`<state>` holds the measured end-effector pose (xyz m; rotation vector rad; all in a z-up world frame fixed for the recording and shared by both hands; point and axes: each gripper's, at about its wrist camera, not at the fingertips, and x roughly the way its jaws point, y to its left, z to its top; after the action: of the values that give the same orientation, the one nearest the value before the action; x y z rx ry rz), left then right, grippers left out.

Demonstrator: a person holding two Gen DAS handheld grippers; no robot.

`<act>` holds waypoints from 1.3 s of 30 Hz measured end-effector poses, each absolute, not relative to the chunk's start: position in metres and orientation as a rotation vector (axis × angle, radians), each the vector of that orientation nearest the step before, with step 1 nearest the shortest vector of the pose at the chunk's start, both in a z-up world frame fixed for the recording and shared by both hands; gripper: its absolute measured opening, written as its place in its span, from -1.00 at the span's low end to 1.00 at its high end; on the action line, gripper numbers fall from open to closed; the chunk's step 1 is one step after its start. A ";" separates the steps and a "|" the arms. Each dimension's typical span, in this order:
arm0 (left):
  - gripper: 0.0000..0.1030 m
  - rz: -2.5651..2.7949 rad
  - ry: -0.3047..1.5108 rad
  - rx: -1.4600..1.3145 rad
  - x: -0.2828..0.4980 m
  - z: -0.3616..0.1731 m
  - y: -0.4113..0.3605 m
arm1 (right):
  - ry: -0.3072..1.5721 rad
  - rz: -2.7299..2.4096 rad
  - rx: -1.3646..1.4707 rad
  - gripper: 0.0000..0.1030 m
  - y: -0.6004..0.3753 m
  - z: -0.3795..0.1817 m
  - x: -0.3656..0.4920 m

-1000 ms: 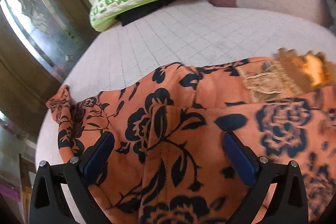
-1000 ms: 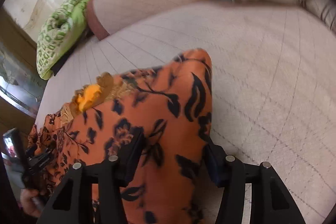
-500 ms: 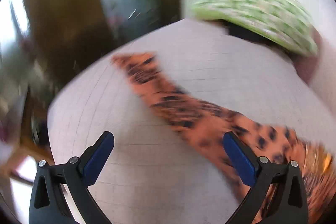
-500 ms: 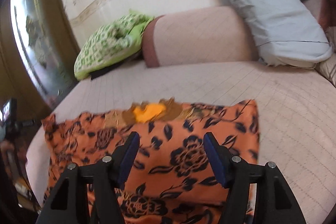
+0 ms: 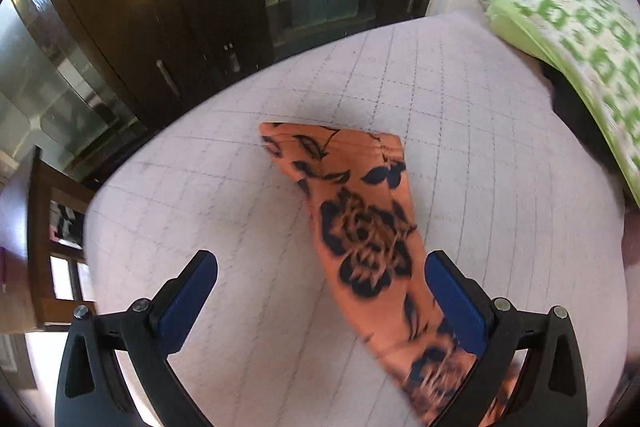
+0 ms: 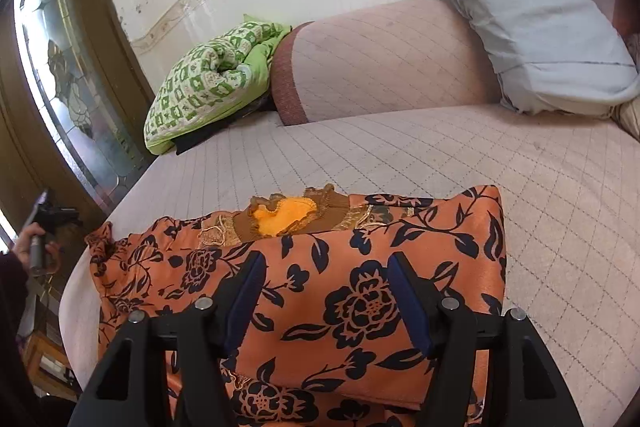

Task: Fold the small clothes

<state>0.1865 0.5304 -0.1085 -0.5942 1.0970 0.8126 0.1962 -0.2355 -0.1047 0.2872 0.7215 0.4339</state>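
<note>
An orange garment with black flowers (image 6: 340,287) lies on the quilted pink bed (image 6: 440,155), folded over, with a gold and yellow neckline (image 6: 288,217) at its far edge. My right gripper (image 6: 324,291) is open and hovers just above the garment's middle. In the left wrist view one end of the garment, a sleeve-like flap (image 5: 360,219), stretches away over the bed (image 5: 240,207). My left gripper (image 5: 320,291) is open and empty above the bed, with the flap passing by its right finger (image 5: 452,299). The left gripper and the hand that holds it also show in the right wrist view (image 6: 44,227).
A green-and-white patterned cushion (image 6: 208,87) lies at the far left of the bed, also in the left wrist view (image 5: 572,47). A pink bolster (image 6: 384,63) and a grey pillow (image 6: 516,15) sit at the back. Dark wooden doors with glass panes (image 5: 200,7) stand past the bed's left edge.
Both grippers have lifted off the garment. The left one swung left towards the sleeve end and the doors. The right one drew back and now looks over the whole garment.
</note>
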 end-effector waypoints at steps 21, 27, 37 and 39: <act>-0.66 0.759 1.131 -0.424 0.246 -0.149 0.518 | 0.751 0.363 0.297 0.28 -0.250 -0.123 0.225; -0.75 0.672 1.015 -0.517 0.220 -0.114 0.514 | 0.696 0.312 0.306 0.28 -0.265 -0.112 0.220; -0.75 0.366 0.775 -0.395 0.194 0.029 0.418 | 0.638 0.251 0.382 0.28 -0.300 -0.099 0.214; -0.75 0.258 0.726 -0.345 0.194 0.063 0.382 | 0.627 0.235 0.395 0.28 -0.310 -0.096 0.212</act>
<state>0.1942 0.3823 0.0632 -0.3449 0.7258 0.2581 0.2124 -0.3096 -0.0964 0.3946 0.6274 0.2349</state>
